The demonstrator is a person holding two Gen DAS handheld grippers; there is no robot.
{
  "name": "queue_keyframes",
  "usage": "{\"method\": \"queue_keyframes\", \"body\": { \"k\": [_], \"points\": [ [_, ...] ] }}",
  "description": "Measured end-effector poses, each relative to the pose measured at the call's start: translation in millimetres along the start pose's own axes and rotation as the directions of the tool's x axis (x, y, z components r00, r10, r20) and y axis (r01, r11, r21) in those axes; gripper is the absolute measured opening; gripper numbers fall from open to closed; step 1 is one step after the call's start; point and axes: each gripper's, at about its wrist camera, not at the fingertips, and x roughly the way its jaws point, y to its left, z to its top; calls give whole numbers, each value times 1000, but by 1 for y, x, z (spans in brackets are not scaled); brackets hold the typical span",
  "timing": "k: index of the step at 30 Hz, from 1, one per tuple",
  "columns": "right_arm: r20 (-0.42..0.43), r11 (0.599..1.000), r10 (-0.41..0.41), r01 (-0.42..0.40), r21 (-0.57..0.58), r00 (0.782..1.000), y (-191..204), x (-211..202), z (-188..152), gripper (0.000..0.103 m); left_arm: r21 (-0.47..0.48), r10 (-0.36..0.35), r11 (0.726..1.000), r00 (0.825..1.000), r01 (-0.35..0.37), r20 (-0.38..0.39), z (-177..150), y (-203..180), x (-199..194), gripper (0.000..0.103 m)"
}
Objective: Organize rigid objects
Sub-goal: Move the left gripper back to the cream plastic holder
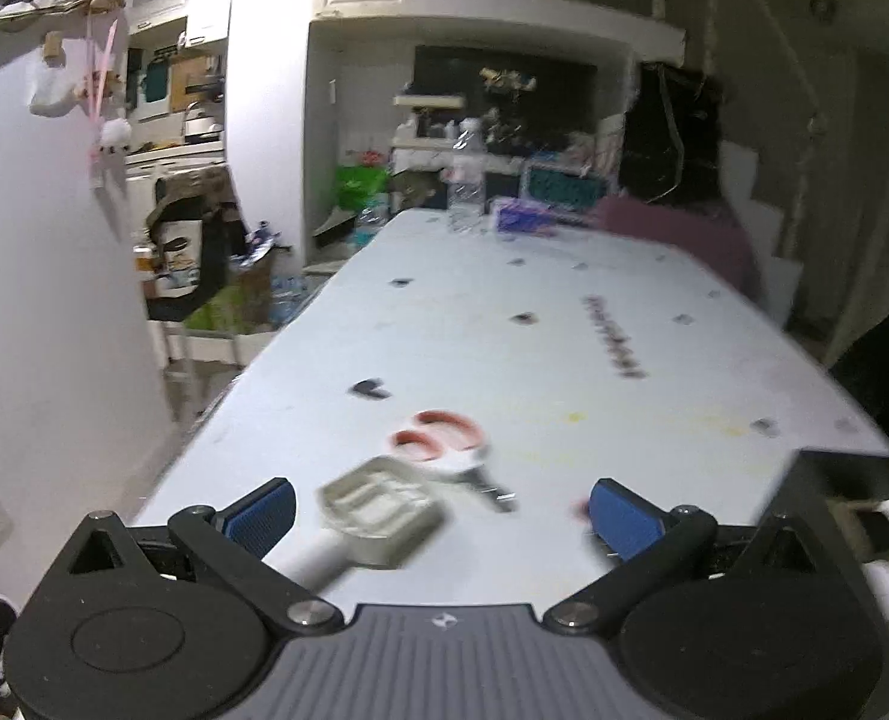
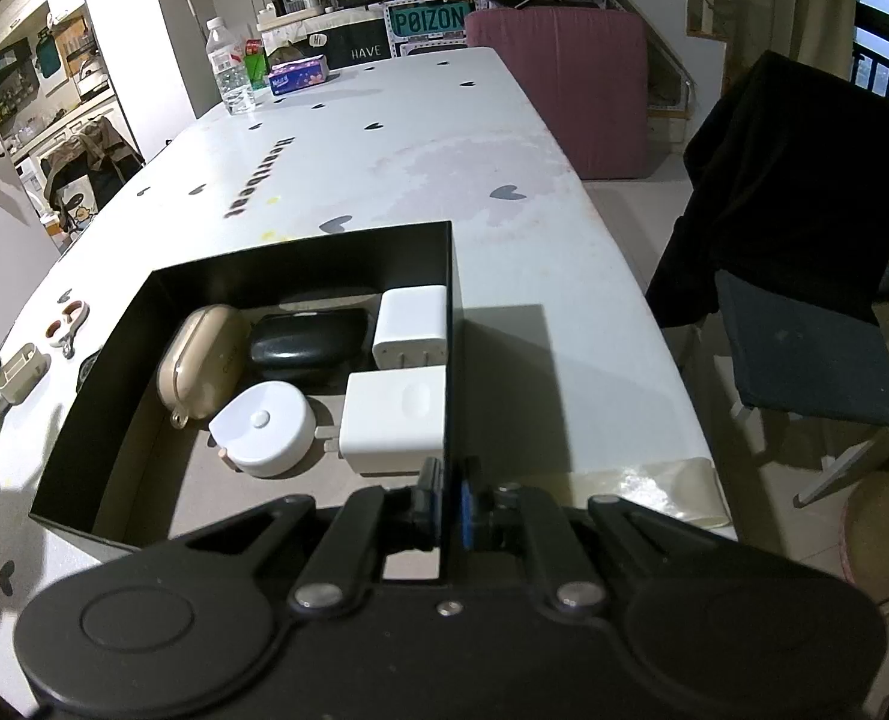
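Left tool (image 1: 441,513): jaws wide apart, nothing between the blue pads (image 1: 264,516), hovering over the near end of the bench (image 1: 564,330). Frame is motion-blurred.

Just ahead of it on the bench: a beige two-compartment holder (image 1: 378,510) with a pale handle-like part running back toward the tool (too blurred to name it better). Right behind the holder, touching or nearly so, small scissors (image 1: 444,441) with red-lined loops, blades pointing toward the camera.

In the right wrist view, the same holder (image 2: 21,373) and scissors (image 2: 66,324) lie at the far left, outside the box.

Black open box (image 2: 300,252) sits mid-bench. Inside, left to right: beige earbud case (image 2: 204,363), black glossy case (image 2: 306,342) behind a round white device (image 2: 267,435) with a centre button, then two white chargers along the right wall, one at the back (image 2: 411,330), one nearer (image 2: 396,420).

Right tool (image 2: 449,507): pads together, clamped on the box's right wall near its front corner.

Far end of bench: water bottle (image 2: 228,69), tissue pack (image 2: 299,75). Off to the right, a chair (image 2: 804,348) with dark cloth over its back.
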Motion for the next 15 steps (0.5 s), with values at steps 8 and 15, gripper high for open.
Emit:
{"method": "queue_keyframes", "body": {
  "k": [8, 15],
  "points": [
    [-4, 1000, -8, 8, -4, 1000, 1, 1, 1, 7, 138, 18, 990, 996, -6, -90, -4, 16, 49, 77],
    [-8, 1000, -22, 22, -12, 1000, 3, 1, 2, 7, 209, 17, 978, 995, 4, -96, -8, 23, 71, 75]
  ]
}}
